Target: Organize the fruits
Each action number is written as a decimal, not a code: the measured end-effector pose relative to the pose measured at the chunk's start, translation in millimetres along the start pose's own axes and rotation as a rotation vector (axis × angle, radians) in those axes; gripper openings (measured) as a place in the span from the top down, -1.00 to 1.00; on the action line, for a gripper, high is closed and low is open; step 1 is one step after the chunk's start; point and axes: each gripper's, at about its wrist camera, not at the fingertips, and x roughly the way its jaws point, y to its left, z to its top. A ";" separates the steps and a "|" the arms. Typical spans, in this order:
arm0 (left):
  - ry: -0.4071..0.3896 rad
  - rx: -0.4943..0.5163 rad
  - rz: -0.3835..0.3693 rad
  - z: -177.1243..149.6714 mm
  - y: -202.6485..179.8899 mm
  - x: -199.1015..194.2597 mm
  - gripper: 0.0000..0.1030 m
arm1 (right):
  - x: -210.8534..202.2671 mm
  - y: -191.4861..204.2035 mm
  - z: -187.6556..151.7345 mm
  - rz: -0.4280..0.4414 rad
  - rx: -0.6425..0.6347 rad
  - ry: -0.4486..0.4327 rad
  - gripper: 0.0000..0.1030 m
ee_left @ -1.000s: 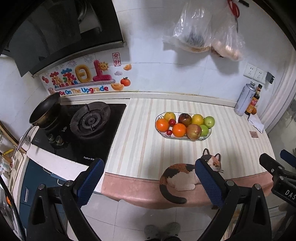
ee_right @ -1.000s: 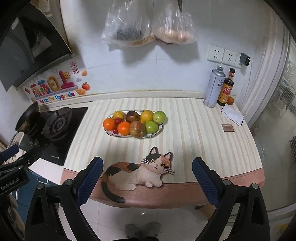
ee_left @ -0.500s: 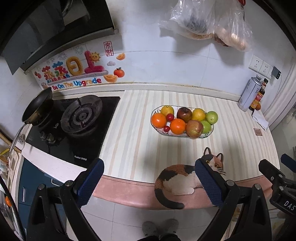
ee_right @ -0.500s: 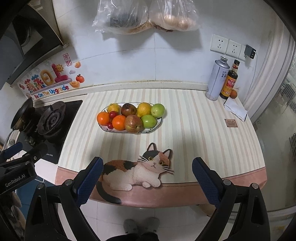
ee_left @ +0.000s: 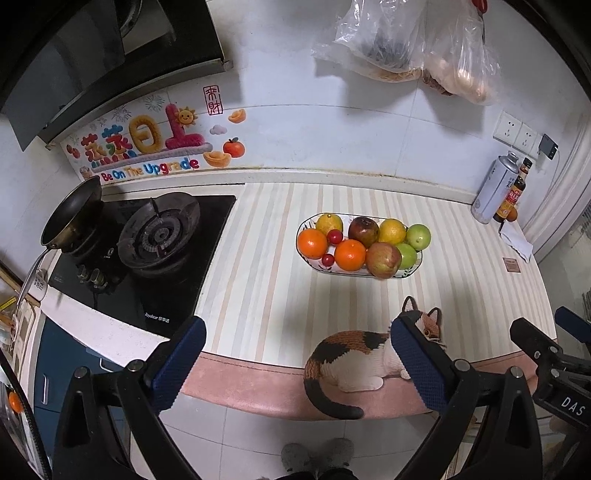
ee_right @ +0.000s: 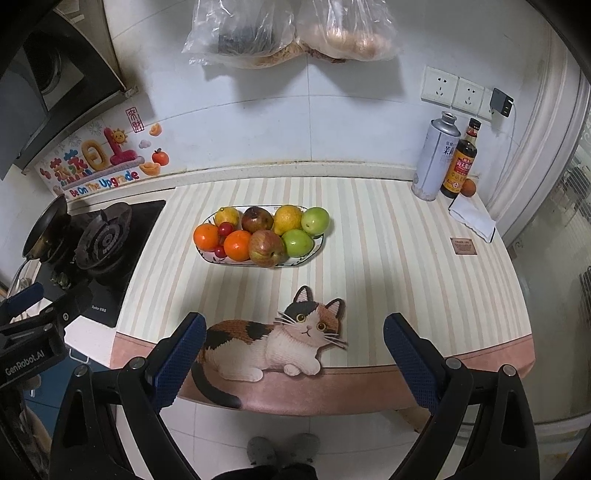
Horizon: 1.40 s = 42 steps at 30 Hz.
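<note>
An oval white dish point(ee_left: 416, 266) point(ee_right: 318, 248) stands mid-counter, heaped with fruit: oranges point(ee_left: 312, 243) point(ee_right: 206, 236), yellow citrus point(ee_left: 392, 231) point(ee_right: 289, 219), green apples point(ee_left: 418, 236) point(ee_right: 315, 220), a red-green apple point(ee_left: 383, 259) point(ee_right: 266, 247), a dark red fruit point(ee_left: 364, 231) point(ee_right: 257, 219) and small red cherries point(ee_left: 335, 236) point(ee_right: 223, 229). My left gripper point(ee_left: 297, 363) is open and empty, held off the counter's front edge, left of the dish. My right gripper point(ee_right: 294, 360) is open and empty, also short of the front edge, over the cat picture.
The striped mat bears a cat picture point(ee_left: 364, 356) point(ee_right: 275, 341) at its front edge. A gas hob point(ee_left: 155, 236) with a frying pan point(ee_left: 72, 212) lies left. A spray can point(ee_right: 436, 157), sauce bottle point(ee_right: 460, 162) and cloth point(ee_right: 472, 218) stand back right. Plastic bags point(ee_right: 288, 29) hang above.
Both grippers have drifted a little, so the counter and dish sit slightly lower and nearer in both views. Both stay open and empty. Nothing on the counter moved.
</note>
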 end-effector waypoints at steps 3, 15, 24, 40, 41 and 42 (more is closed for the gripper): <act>0.003 0.001 0.002 -2.3 -0.6 -1.3 -0.99 | -0.7 0.6 1.6 0.003 -0.002 -0.002 -0.92; -0.007 0.005 0.007 -8.5 0.7 -7.9 -0.99 | -7.6 6.1 -1.7 0.019 -0.012 -0.011 -0.92; -0.007 0.011 0.002 -10.8 -0.6 -12.2 -0.99 | -12.0 4.2 -3.5 0.028 -0.015 -0.016 -0.92; -0.007 0.016 -0.011 -14.6 -5.9 -15.2 -0.99 | -15.8 5.3 -6.3 0.033 -0.023 -0.016 -0.92; -0.008 0.016 -0.010 -14.3 -5.6 -15.0 -0.99 | -16.7 5.7 -6.5 0.034 -0.024 -0.016 -0.92; -0.010 0.016 -0.011 -14.4 -5.8 -15.1 -0.99 | -17.1 5.8 -6.5 0.034 -0.025 -0.018 -0.92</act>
